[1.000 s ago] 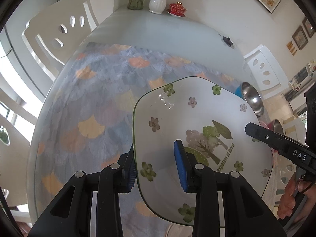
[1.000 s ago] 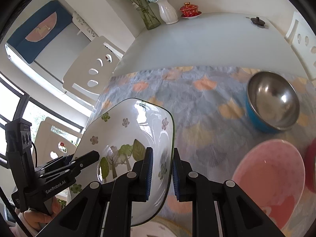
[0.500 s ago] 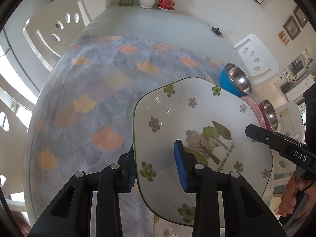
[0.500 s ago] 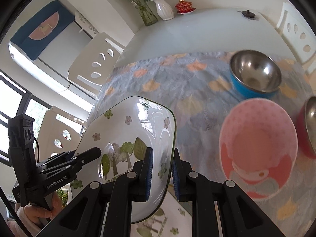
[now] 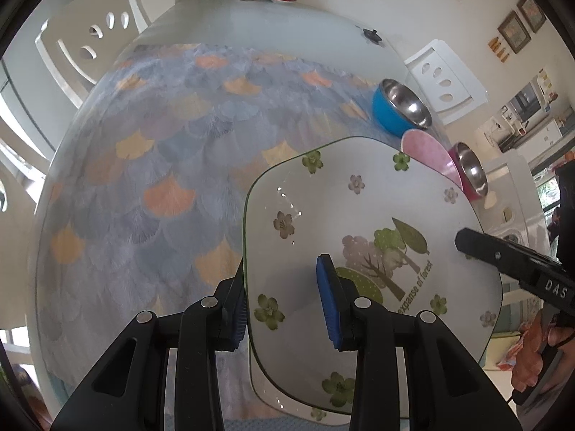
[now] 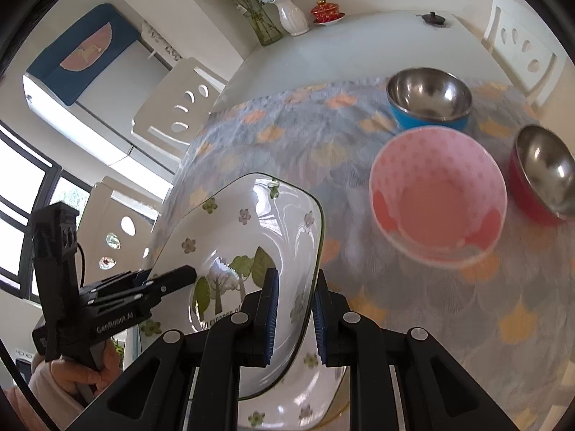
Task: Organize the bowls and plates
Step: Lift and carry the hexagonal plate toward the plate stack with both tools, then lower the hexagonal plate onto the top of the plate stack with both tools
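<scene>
A square floral plate (image 5: 359,215) is held in the air above the patterned surface (image 5: 151,165), pinched at opposite rims by two grippers. Since a second ago the plate has been carried sideways across the surface: a blue bowl (image 6: 429,102), a pink bowl (image 6: 436,195) and a red bowl (image 6: 544,176) (steel-lined, like the blue one) have come more fully into view, so the plate is judged to be on its way toward a stacking spot. A second floral plate (image 6: 305,406) is seen just below the carried one. The left gripper (image 5: 284,305) is clamped on the plate's left rim and angled steeply down; the right gripper (image 6: 294,318) is pressed together on the right rim, also tilted down. A hand (image 6: 77,377) is seen on the left gripper's handle.
</scene>
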`<state>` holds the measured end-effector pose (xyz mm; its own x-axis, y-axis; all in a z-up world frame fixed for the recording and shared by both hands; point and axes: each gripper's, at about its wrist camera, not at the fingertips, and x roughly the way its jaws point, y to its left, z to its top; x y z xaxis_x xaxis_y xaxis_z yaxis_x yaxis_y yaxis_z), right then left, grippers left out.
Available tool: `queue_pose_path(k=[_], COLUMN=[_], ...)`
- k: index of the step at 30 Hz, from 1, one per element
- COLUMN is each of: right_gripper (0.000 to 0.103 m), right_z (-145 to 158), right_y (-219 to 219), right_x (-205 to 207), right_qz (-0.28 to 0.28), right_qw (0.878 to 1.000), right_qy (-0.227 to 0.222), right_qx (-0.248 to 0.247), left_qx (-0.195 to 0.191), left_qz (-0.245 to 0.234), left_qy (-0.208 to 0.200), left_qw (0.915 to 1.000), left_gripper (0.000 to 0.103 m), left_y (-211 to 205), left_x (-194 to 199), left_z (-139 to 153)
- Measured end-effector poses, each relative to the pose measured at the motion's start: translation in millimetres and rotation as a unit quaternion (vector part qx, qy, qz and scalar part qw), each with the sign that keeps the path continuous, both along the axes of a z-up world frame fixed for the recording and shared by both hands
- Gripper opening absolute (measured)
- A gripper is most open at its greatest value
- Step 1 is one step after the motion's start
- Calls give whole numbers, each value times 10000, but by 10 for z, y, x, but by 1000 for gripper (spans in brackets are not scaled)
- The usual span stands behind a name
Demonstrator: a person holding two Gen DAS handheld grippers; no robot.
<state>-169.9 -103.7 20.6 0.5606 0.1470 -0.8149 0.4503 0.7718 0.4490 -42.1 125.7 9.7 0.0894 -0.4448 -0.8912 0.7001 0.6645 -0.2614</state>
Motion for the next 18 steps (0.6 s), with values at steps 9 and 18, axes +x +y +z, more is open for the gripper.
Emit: queue_pose_path(k=[9, 18], right_gripper=[17, 17], right_z=[-179, -336], right_y=[268, 476], right_x=[-279, -395], right_qz=[19, 53], right_qw=[9997, 9990], right_qy=[202, 401], right_qx=[167, 214], left_qx=[75, 182], left_qz=[-74, -209], left_qy=[7, -40], left_qw=[9999, 9996], left_gripper=[31, 31], left_y=[83, 131], left_x=[-98, -147], left_z=[-53, -177])
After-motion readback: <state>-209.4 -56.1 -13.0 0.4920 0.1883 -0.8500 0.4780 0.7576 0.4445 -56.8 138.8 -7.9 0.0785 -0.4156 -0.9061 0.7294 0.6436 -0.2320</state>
